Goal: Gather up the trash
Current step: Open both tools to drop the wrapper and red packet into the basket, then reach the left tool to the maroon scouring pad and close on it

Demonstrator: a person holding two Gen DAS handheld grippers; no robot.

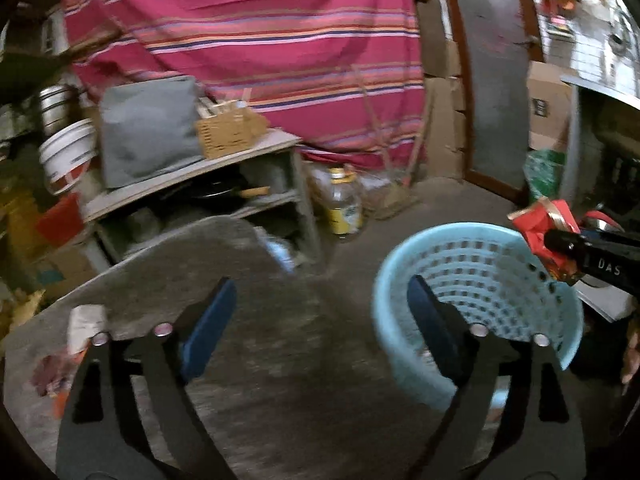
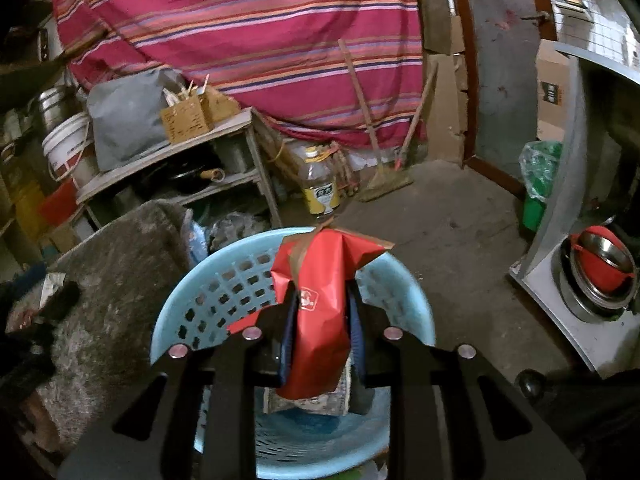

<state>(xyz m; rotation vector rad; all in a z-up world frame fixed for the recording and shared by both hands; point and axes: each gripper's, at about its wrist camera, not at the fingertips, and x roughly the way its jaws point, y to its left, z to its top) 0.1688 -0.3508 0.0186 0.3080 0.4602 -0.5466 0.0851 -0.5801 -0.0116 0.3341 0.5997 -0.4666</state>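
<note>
My right gripper (image 2: 322, 312) is shut on a crumpled red paper wrapper (image 2: 324, 300) and holds it above the light blue perforated basket (image 2: 192, 312). Some paper lies at the basket's bottom (image 2: 316, 402). In the left wrist view the basket (image 1: 400, 280) stands on the floor at the right, and the right gripper (image 1: 560, 244) with the red wrapper (image 1: 540, 224) hangs over its far right rim. My left gripper (image 1: 320, 312) is open and empty, between the grey slab (image 1: 160, 264) and the basket. A white crumpled scrap (image 1: 86, 322) and reddish scraps (image 1: 50, 372) lie on the slab's left part.
A shelf (image 1: 192, 176) with a grey bag and a woven box stands behind the slab. A plastic bottle (image 1: 344, 204) and a broom (image 1: 394, 196) stand by the striped cloth. A metal cabinet with red and steel bowls (image 2: 600, 264) is at the right. A green bag (image 2: 538, 176) sits by the door.
</note>
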